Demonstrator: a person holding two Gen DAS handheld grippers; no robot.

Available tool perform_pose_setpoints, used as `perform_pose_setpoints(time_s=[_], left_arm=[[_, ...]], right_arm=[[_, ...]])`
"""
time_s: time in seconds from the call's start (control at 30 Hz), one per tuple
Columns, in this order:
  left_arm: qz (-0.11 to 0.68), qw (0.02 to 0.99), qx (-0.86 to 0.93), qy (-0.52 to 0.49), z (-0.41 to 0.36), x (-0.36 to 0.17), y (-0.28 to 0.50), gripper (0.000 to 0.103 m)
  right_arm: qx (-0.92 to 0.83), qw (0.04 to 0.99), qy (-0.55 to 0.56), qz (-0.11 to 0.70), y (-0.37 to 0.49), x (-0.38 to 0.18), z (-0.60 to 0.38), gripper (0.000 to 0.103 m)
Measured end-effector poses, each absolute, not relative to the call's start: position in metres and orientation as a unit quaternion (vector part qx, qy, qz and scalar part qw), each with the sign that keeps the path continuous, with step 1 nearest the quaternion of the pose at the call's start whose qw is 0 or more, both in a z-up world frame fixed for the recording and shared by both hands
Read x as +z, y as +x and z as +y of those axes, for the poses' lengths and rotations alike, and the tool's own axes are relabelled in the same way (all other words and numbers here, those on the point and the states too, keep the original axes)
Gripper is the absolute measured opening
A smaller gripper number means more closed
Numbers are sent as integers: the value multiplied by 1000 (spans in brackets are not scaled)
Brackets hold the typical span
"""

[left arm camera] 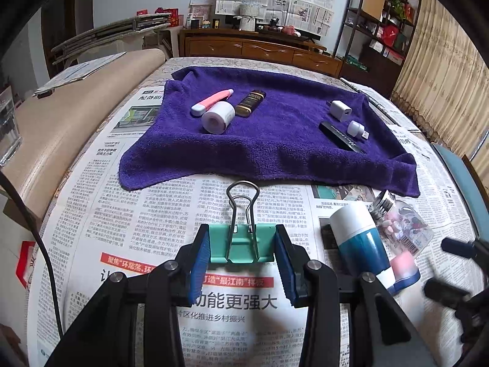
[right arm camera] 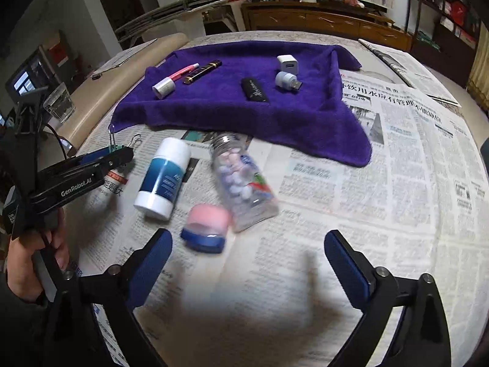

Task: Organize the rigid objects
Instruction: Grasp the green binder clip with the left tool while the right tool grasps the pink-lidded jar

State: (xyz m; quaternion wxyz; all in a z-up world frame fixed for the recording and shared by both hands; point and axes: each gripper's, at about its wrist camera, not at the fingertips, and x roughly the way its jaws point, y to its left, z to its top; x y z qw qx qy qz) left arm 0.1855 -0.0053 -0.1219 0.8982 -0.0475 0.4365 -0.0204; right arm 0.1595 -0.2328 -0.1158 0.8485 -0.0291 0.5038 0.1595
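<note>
The left gripper [left arm camera: 241, 255] was found pinching a teal binder clip [left arm camera: 241, 244] by its two ends, one blue pad against each, with the clip's wire handles pointing forward beyond the fingertips. In the right wrist view the clip appeared to be off the newspaper [left arm camera: 122, 214], though contact could not be ruled out. The right gripper [right arm camera: 247, 263] had its fingers spread wide with nothing between them; the view there was blurred, and it hovered over newspaper. Just ahead of its left finger lay a small pink-and-blue jar [right arm camera: 206, 229], and beyond that a clear bottle of coloured beads [right arm camera: 244, 183] on its side and a white-and-blue bottle [right arm camera: 163, 179], also lying down. Well ahead of both sets of fingers, a purple towel [left arm camera: 275, 140] carried two groups: a pink pen [left arm camera: 212, 101], a white roll [left arm camera: 217, 116] and a dark gold-banded tube [left arm camera: 251, 103] to the fingers' left, and a white charger plug [left arm camera: 340, 110], a small USB light [left arm camera: 357, 129] and a black case [left arm camera: 340, 137] to their right. In the inspector's judgement, the step in hand was carrying the clip to the towel. The next move likely called for advancing the left gripper over a bare patch of towel, lowering until the clip rested, then releasing; the right gripper seemed placed to take the jar.
</note>
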Motion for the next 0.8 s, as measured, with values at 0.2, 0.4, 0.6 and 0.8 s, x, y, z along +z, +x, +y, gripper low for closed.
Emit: perform_pose_setpoints(time_s=[0.2,0.4,0.6,0.8], left_arm=[[429,901,-28,-63,6,-115,178,39],[427,900,-35,-82,18,-111,173,39],[420,902,-35,-94,28,-105,169,39],[417,902,-39,-103,36,-100,164,39]], right_arm=[[138,853,-54,500,150,-132,-210,74],[106,863,-59,490,145,-135,-195,71],[64,874,-41,480,147,-135,-193,59],[48,878,-34,474,151,-134,-186,47]])
